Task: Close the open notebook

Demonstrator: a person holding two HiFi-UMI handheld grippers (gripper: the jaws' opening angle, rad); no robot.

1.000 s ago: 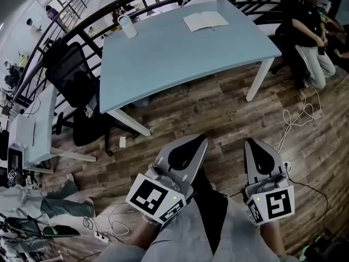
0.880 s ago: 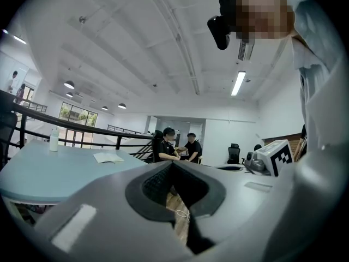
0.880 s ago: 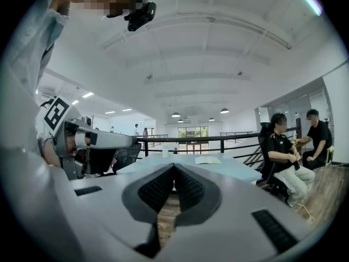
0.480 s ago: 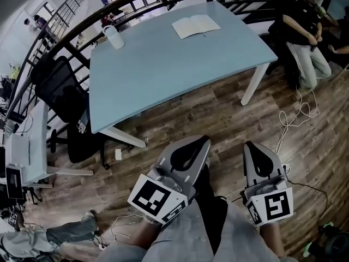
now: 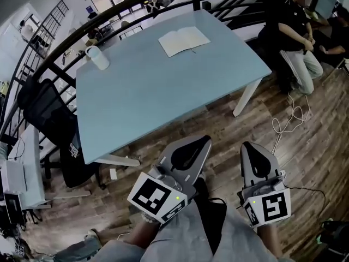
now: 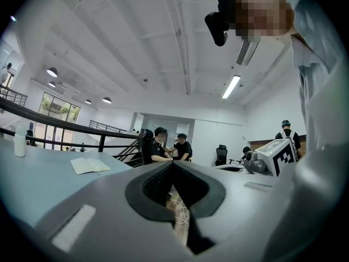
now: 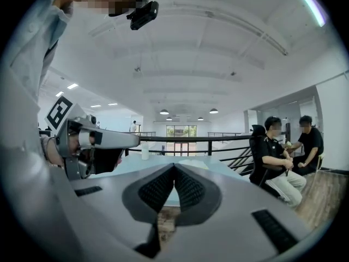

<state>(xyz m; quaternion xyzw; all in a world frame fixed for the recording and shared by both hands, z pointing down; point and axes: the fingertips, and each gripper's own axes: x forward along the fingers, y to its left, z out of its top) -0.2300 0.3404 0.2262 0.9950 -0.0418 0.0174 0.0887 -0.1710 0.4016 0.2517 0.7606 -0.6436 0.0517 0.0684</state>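
Observation:
The open notebook (image 5: 184,41) lies flat with white pages up on the far side of the light blue table (image 5: 163,91); in the left gripper view the notebook (image 6: 90,165) shows at the left. Both grippers hang over the wooden floor, short of the table's near edge and well apart from the notebook. My left gripper (image 5: 205,141) is shut and holds nothing, its tips meeting (image 6: 173,164). The jaws of my right gripper (image 5: 247,146) also meet at the tip (image 7: 174,167), shut and empty.
A white cup (image 5: 98,58) stands near the table's far left corner. A black office chair (image 5: 49,119) stands left of the table. A person in black (image 5: 292,31) sits to the right. Cables (image 5: 289,119) trail on the floor. A dark railing (image 5: 136,4) runs behind the table.
The table and notebook have drawn closer and lower in the head view as both grippers moved toward them. Both pairs of jaws stay shut.

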